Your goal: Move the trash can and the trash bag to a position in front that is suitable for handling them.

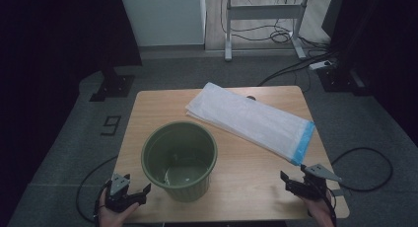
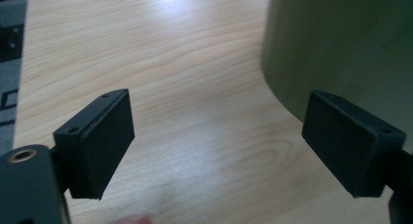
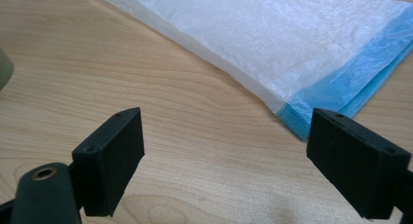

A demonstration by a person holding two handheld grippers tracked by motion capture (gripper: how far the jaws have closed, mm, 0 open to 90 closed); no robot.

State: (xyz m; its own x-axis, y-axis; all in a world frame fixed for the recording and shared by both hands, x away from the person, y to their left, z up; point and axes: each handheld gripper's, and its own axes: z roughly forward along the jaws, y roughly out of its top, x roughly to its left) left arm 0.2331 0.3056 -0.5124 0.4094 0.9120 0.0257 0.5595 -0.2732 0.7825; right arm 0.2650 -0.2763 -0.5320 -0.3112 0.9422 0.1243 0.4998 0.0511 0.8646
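A green plastic bin [image 1: 179, 159] stands upright near the front middle of the wooden table [image 1: 148, 108]; its wall [image 2: 341, 44] rises at the right of the left gripper view. A folded white bag stack with a blue end [image 1: 251, 121] lies flat behind it to the right, and shows close ahead [image 3: 272, 34] in the right gripper view. My left gripper [image 1: 135, 192] sits at the front left corner, open and empty [image 2: 219, 141], just left of the bin. My right gripper [image 1: 292, 181] rests at the front right, open [image 3: 226, 160], a little short of the bag's blue end.
Bare wood lies between the bin and the bag stack and along the table's front edge. Cables [image 1: 365, 168] trail over the grey floor on both sides. A desk frame [image 1: 263, 19] and dark stands are beyond the table.
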